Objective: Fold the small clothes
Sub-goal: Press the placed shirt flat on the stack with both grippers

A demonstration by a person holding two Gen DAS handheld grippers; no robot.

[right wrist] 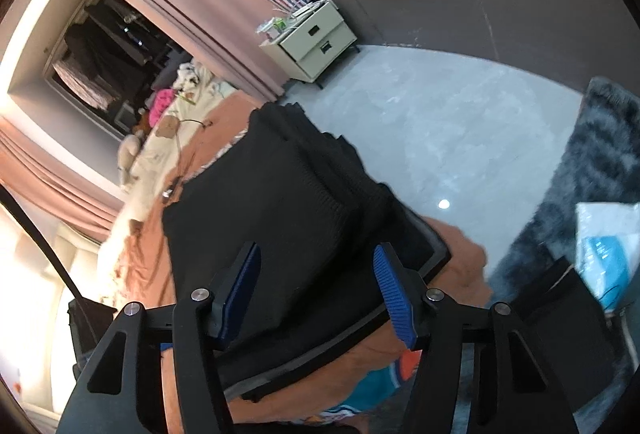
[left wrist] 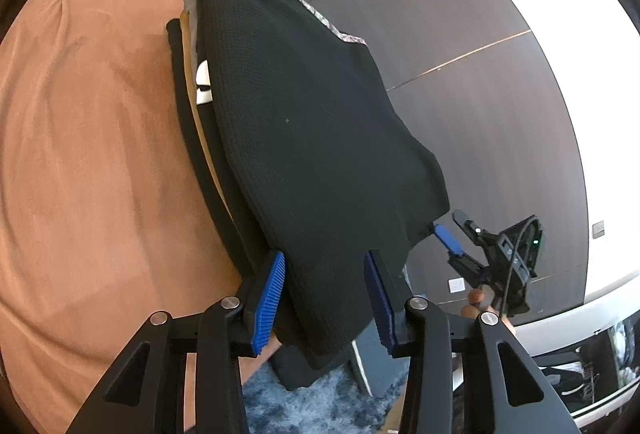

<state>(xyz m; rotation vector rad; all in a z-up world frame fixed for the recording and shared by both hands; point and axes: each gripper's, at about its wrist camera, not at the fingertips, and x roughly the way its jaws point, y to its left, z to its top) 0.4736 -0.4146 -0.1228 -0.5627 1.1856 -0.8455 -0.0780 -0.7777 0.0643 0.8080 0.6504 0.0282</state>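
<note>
The left gripper (left wrist: 325, 288) straddled the near edge of the black waffle-knit garment (left wrist: 312, 122), its fingers (left wrist: 270, 300) apart, whether pressing the cloth could not be told; the garment topped a stack of folded clothes (left wrist: 188, 106) on the orange bed (left wrist: 88, 138); toward four o'clock the right gripper (left wrist: 454, 230) hovered with fingers released; a nightstand (right wrist: 316, 38) stood beyond.

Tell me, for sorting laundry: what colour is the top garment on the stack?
Black, waffle-knit garment; clearest in the left wrist view.
</note>
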